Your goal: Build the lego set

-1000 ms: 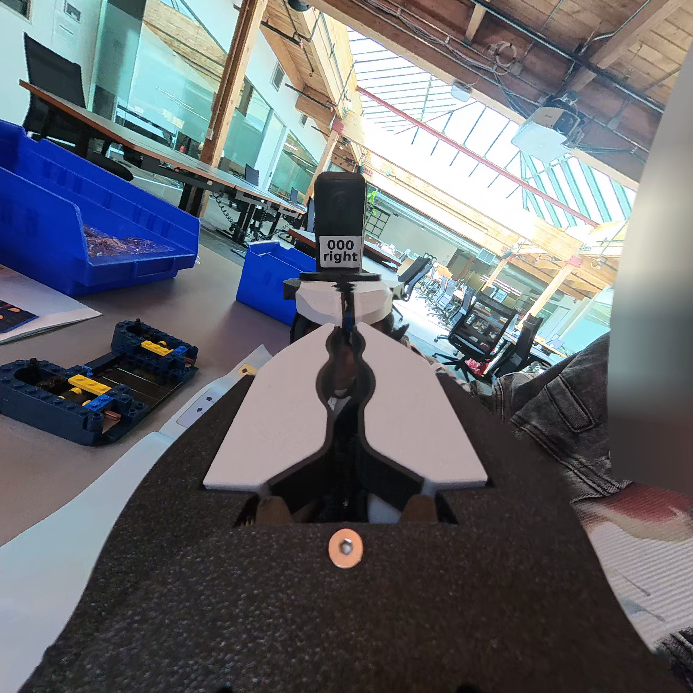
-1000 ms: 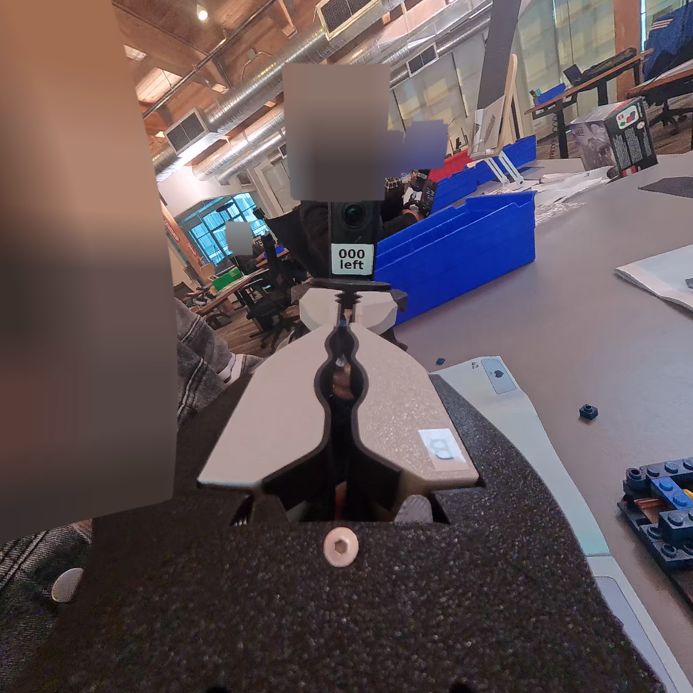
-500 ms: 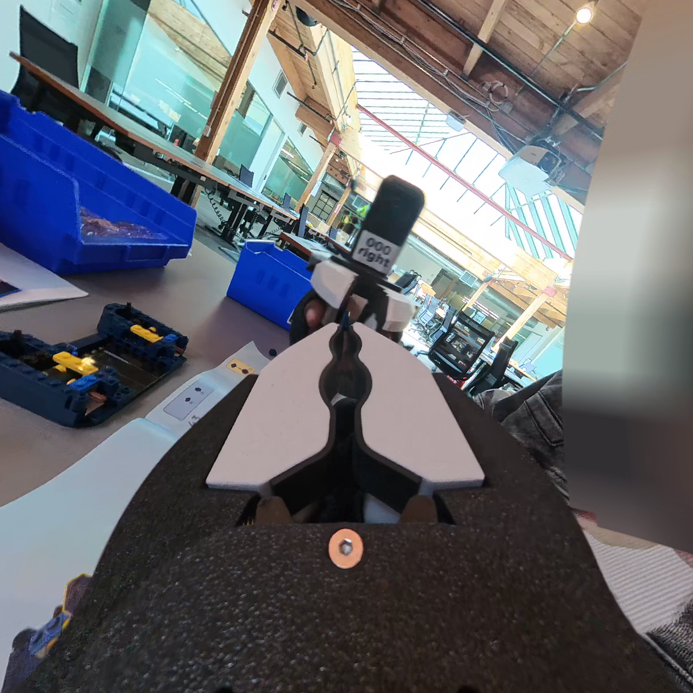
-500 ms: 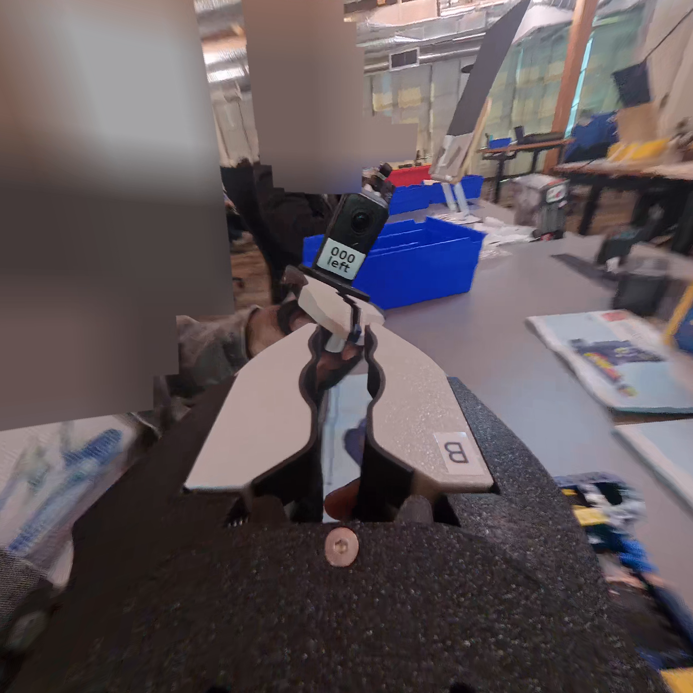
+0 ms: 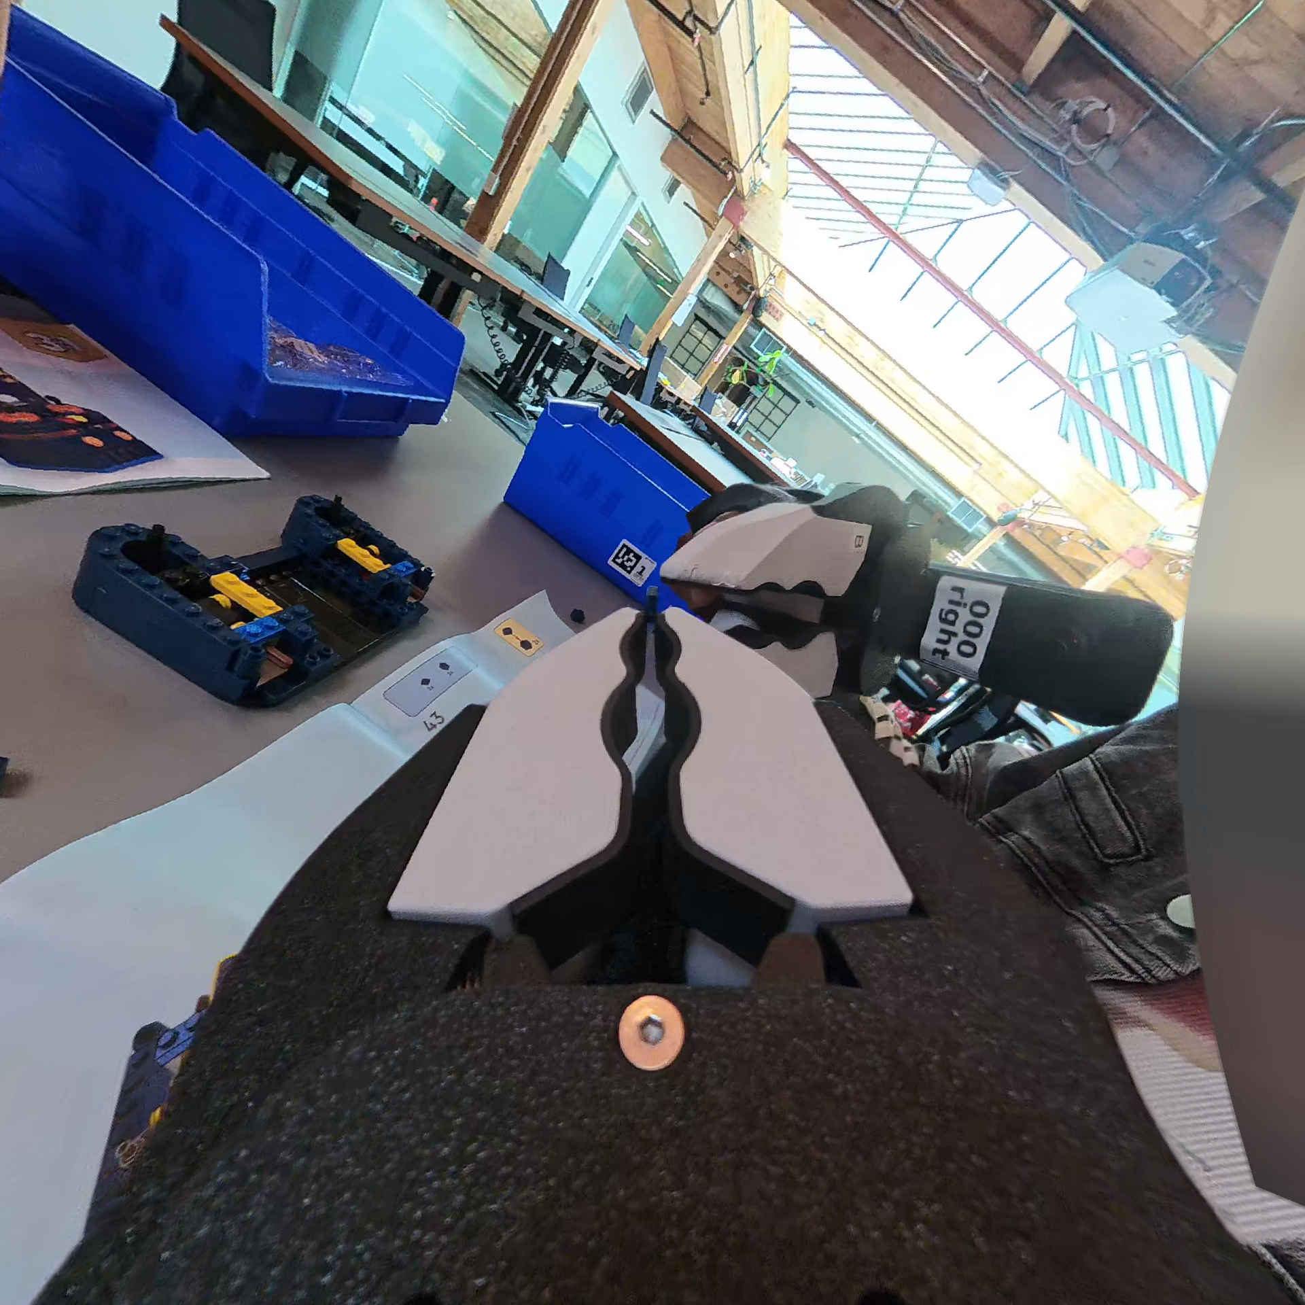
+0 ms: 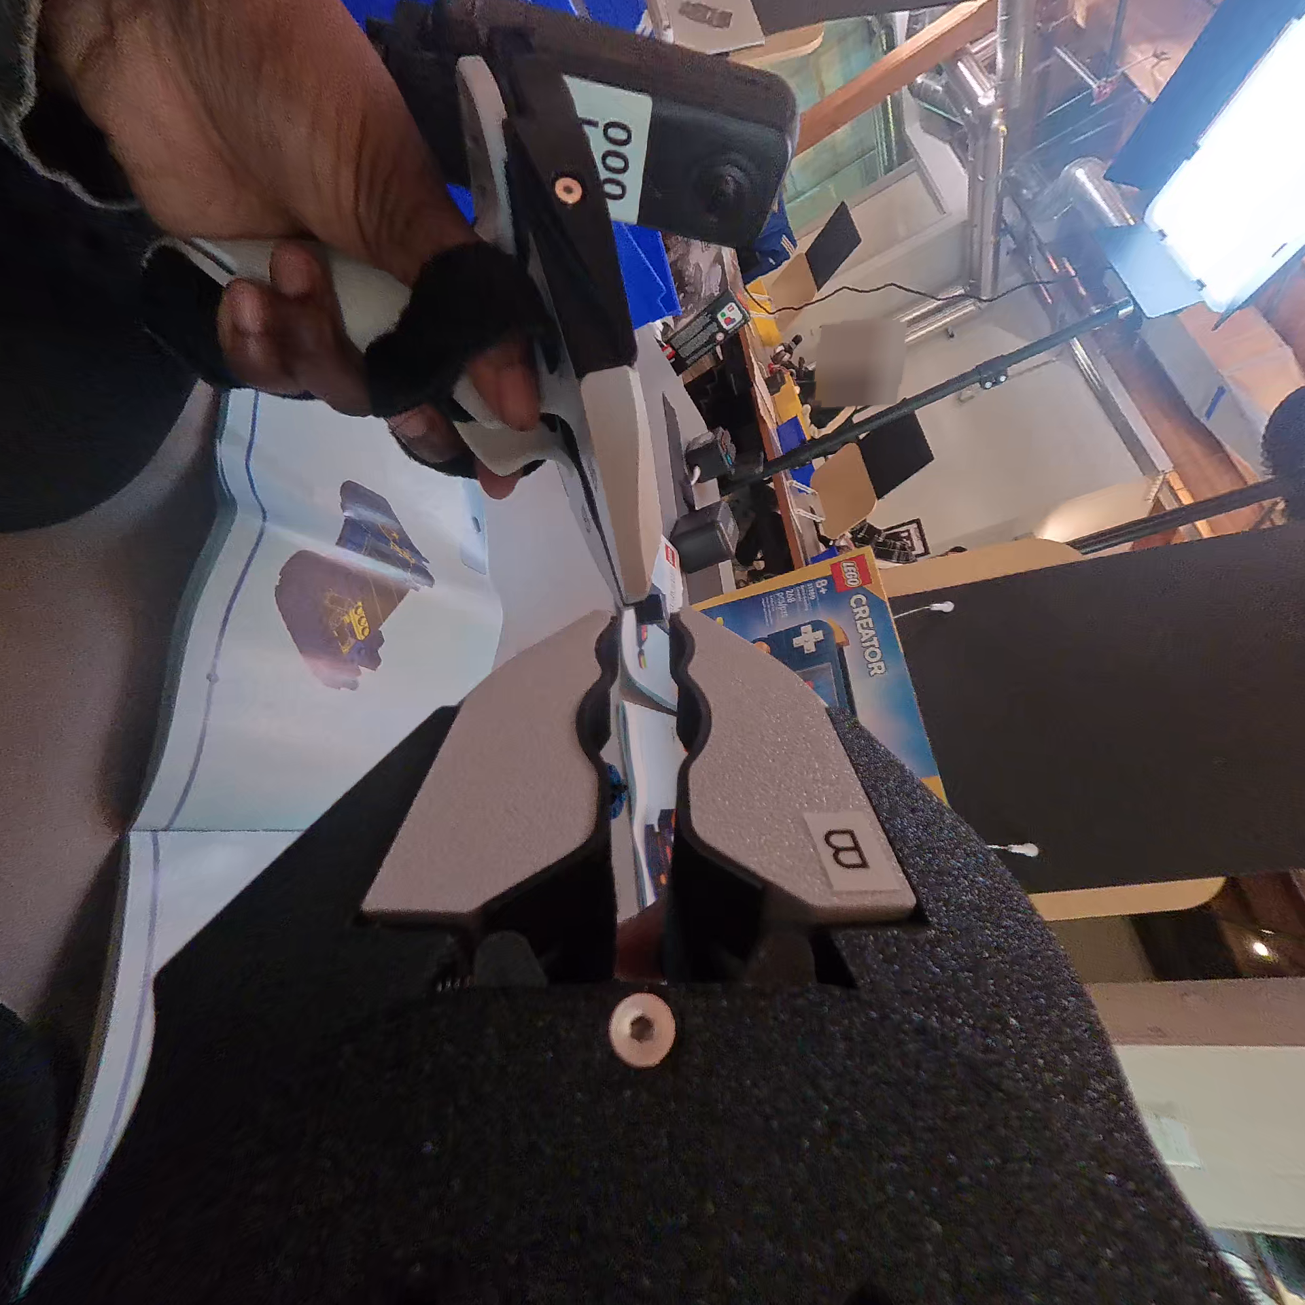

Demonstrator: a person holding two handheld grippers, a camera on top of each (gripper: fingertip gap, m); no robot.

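Dark small piece [image 5: 652,597] pinched in closed left tool [image 5: 653,616].

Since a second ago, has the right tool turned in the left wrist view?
Yes. The right tool stood upright before the small blue bin; now it lies tipped over, camera end toward the right.

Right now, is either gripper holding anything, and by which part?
The left gripper pinches a tiny dark piece at its lower end, its top poking past the fingertips. The right gripper stands open, holding nothing.
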